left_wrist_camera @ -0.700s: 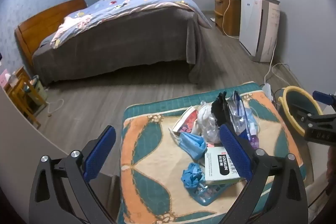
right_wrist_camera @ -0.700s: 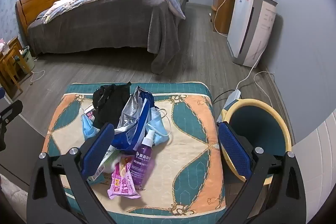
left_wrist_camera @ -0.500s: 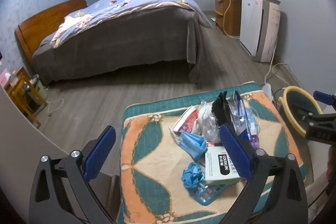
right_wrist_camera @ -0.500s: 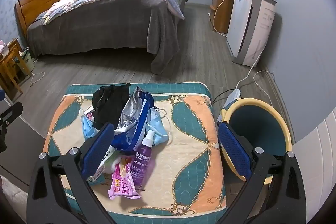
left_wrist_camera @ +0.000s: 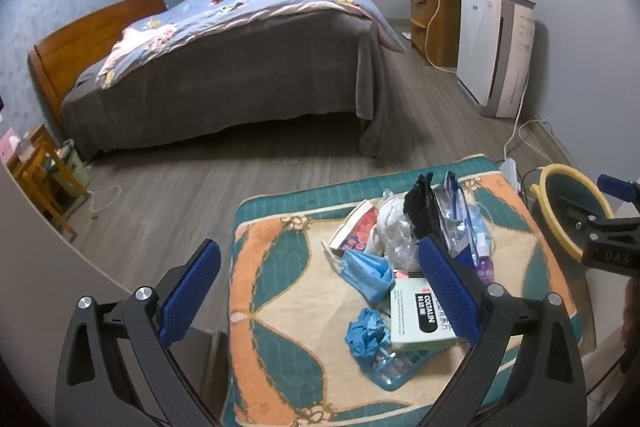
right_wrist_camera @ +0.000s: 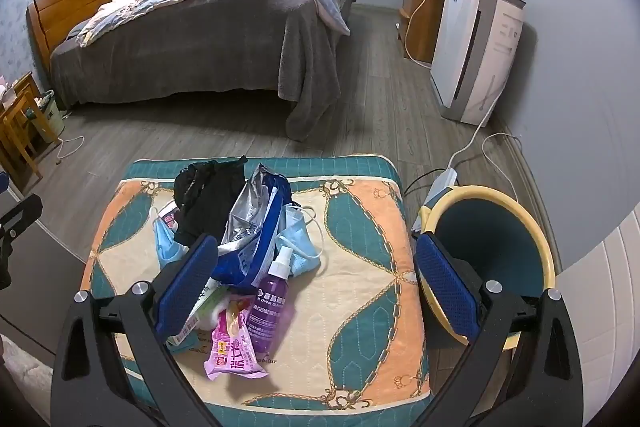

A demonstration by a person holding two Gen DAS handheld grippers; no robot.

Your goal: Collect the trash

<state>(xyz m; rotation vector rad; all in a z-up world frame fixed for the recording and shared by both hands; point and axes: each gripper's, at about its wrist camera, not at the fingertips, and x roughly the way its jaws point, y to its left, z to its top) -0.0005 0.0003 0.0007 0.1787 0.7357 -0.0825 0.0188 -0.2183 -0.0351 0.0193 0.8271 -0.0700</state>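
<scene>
Hovering with jaws spread wide and nothing held, the left gripper (left_wrist_camera: 316, 293) and right gripper (right_wrist_camera: 314, 287) face tangled trash (right_wrist_camera: 240, 223); mask loops (right_wrist_camera: 316, 227) may be snagged, and neighbours dragged off the table (right_wrist_camera: 372, 267) beside the bin (right_wrist_camera: 490, 255).

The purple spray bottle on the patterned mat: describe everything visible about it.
The purple spray bottle is translucent purple plastic with a white pump nozzle and a white-printed label. It lies on its side on the patterned mat, nozzle pointing away from the camera toward a blue face mask. A pink snack packet lies against its left side, the blue bag near its nozzle. Nothing grips it.
</scene>
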